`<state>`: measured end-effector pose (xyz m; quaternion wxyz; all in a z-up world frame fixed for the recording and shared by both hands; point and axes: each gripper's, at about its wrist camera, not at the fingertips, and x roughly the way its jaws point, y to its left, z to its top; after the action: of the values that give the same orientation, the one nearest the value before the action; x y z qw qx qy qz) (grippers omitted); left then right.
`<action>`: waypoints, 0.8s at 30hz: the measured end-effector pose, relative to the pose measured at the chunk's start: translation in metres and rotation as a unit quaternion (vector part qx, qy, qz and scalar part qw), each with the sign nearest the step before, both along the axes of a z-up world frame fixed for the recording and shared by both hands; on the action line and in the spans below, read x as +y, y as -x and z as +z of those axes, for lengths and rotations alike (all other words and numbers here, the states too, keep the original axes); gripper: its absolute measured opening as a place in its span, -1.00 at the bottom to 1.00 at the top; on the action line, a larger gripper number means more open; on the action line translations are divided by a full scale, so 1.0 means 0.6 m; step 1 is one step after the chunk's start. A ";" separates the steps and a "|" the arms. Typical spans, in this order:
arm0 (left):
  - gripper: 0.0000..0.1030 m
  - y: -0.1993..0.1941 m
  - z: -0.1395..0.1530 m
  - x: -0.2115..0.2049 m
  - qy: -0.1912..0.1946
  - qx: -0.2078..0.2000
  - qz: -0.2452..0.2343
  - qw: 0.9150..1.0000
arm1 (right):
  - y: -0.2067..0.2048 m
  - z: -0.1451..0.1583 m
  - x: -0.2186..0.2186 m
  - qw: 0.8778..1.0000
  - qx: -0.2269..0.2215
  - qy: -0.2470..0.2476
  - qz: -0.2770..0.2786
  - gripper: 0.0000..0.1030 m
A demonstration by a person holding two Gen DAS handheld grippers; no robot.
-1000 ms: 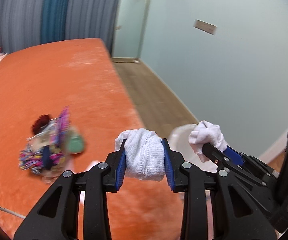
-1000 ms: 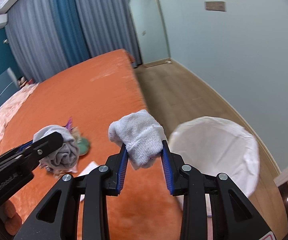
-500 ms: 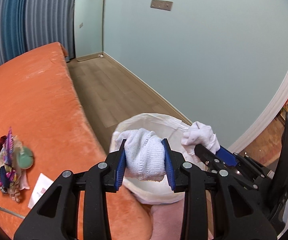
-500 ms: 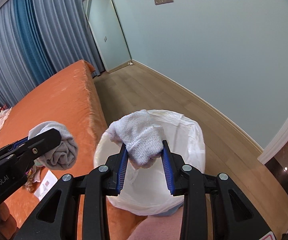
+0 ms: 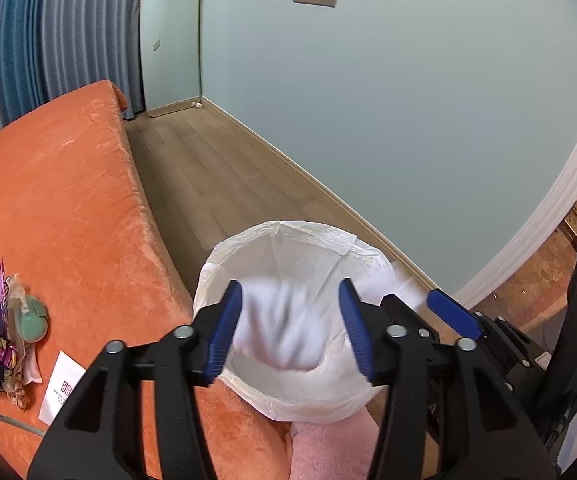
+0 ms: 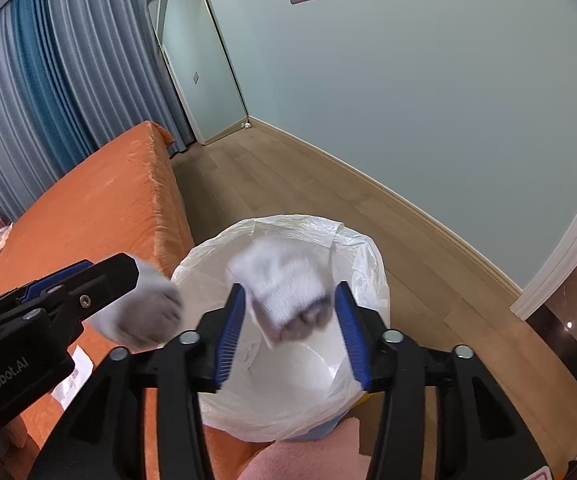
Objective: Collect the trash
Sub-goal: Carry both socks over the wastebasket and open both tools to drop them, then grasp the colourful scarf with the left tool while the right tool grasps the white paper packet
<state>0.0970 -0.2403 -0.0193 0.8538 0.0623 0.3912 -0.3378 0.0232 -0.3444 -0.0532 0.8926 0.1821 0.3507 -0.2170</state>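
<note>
Both grippers' jaws spread over the lined bin (image 5: 288, 400) rim — blurred white socks (image 5: 284, 328) loose between; bare floor (image 6: 288, 184) beyond.

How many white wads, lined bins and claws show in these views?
White wads: 2
Lined bin: 1
Claws: 2, left claw and right claw
Total: 5
</note>
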 end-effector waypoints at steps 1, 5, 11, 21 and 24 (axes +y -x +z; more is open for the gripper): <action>0.04 -0.002 0.000 0.001 0.000 -0.001 0.003 1.000 | -0.001 0.001 0.001 1.000 -0.001 0.000 0.001 0.05; 0.11 -0.005 0.002 0.010 0.000 -0.004 0.014 1.000 | -0.003 0.003 0.006 1.000 0.001 0.008 0.006 0.08; 0.13 -0.007 0.014 0.038 0.010 -0.003 0.034 0.999 | -0.003 0.016 0.022 1.000 -0.002 0.015 0.016 0.16; 0.16 -0.011 0.035 0.138 0.018 -0.013 0.098 0.995 | -0.022 0.048 0.101 0.997 -0.007 0.030 0.068 0.32; 0.30 -0.010 0.038 0.187 0.018 -0.022 0.132 0.991 | -0.029 0.055 0.140 0.995 -0.008 0.036 0.094 0.41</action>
<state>0.1031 -0.1281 0.0037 0.9002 0.0024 0.3711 -0.2278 0.0408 -0.2602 -0.0200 0.9179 0.1179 0.3509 -0.1430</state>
